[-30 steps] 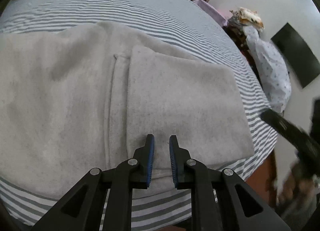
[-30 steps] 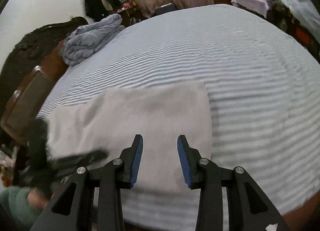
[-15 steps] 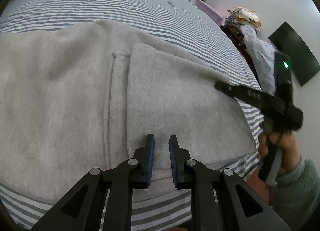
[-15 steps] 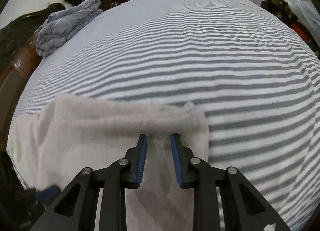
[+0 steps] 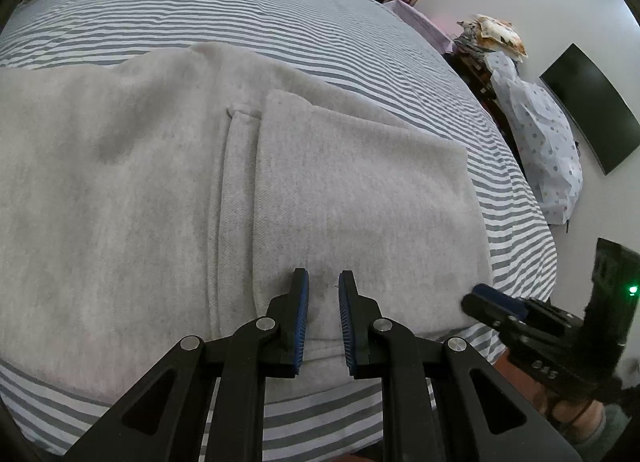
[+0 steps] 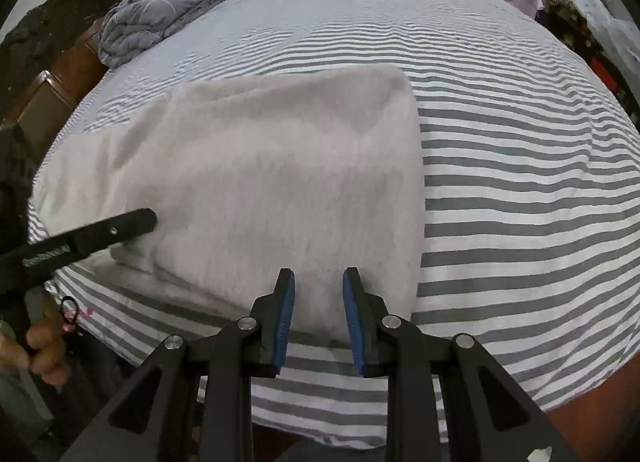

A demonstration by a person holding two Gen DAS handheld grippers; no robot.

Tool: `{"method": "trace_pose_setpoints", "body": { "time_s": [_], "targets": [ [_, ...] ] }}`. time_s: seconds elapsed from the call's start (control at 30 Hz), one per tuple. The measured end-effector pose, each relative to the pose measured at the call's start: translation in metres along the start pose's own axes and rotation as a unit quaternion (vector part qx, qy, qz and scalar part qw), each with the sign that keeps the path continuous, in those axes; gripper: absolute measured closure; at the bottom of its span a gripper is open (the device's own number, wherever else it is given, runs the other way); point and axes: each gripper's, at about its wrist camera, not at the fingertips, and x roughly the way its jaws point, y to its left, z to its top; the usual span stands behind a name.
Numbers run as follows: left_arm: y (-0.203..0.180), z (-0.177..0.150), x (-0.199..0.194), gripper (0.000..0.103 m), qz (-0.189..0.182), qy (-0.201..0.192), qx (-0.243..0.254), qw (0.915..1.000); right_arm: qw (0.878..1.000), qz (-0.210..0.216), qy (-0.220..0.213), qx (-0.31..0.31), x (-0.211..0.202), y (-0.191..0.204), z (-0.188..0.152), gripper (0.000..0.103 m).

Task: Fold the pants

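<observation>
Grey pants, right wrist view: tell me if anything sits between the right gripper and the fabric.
Nothing visible does. The right gripper hangs directly over the near edge of the grey pants, with only bare fabric between its fingers.

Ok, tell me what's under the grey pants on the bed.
The grey pants lie on the striped bedsheet, which shows all around them. A folded-over section lies on top of the lower layer. Whatever is between the layers is hidden.

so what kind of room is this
Most likely a home bedroom: the grey pants lie on a wide bed with a striped sheet, a bundled blue-grey quilt sits near the dark wooden headboard, and a flat black screen hangs on the wall.
</observation>
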Motion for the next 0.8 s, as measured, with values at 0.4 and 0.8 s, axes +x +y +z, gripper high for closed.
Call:
{"method": "trace_pose_setpoints", "body": {
  "time_s": [0.4,0.8],
  "targets": [
    [0.053,-0.001,-0.086,0.057,-0.004,-0.055,-0.076,0.9956,0.999,0.025,0.009,0.019,0.004,0.014,0.013,0.048],
    [0.233,-0.044,-0.169,0.053,-0.037,-0.135,-0.302,0.9430,0.997,0.051,-0.031,0.048,-0.021,0.047,0.004,0.048]
  ]
}}
